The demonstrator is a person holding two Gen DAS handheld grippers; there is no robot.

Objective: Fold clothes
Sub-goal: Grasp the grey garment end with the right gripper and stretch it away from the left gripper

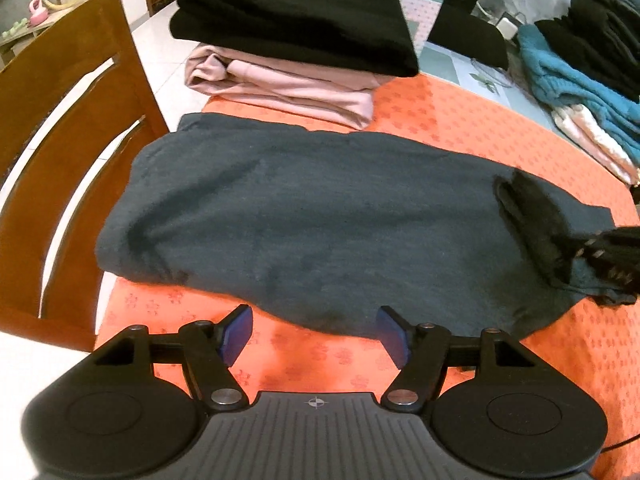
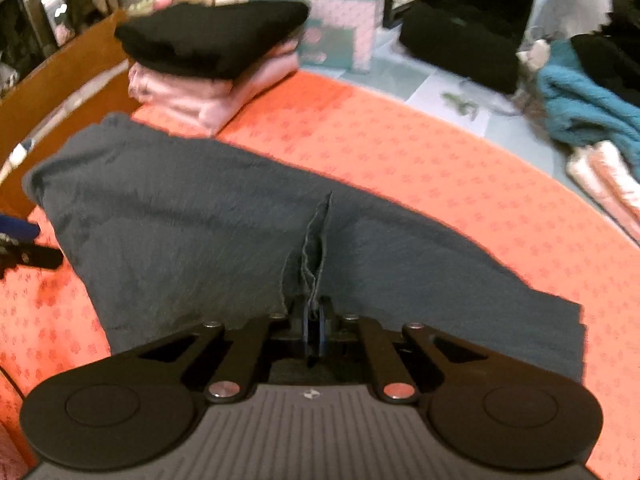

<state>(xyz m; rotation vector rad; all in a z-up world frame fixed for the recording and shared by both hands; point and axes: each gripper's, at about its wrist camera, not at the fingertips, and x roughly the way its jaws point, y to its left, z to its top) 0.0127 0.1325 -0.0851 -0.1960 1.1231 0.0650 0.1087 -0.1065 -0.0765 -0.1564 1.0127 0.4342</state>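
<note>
Currently: right gripper jaws clenched on raised fold of dark grey garment, spread on table ahead of both grippers; left gripper jaws released, just short of garment edge.

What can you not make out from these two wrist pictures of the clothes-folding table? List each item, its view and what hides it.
- Pink folded garment, left wrist view: its top is covered by the black folded garment.
- Dark grey garment, right wrist view: motion blur hides its type; the right hand-held gripper covers its near edge.
- Teal knit, left wrist view: cut off by the right edge.
- Left hand-held gripper: open, empty.
</note>
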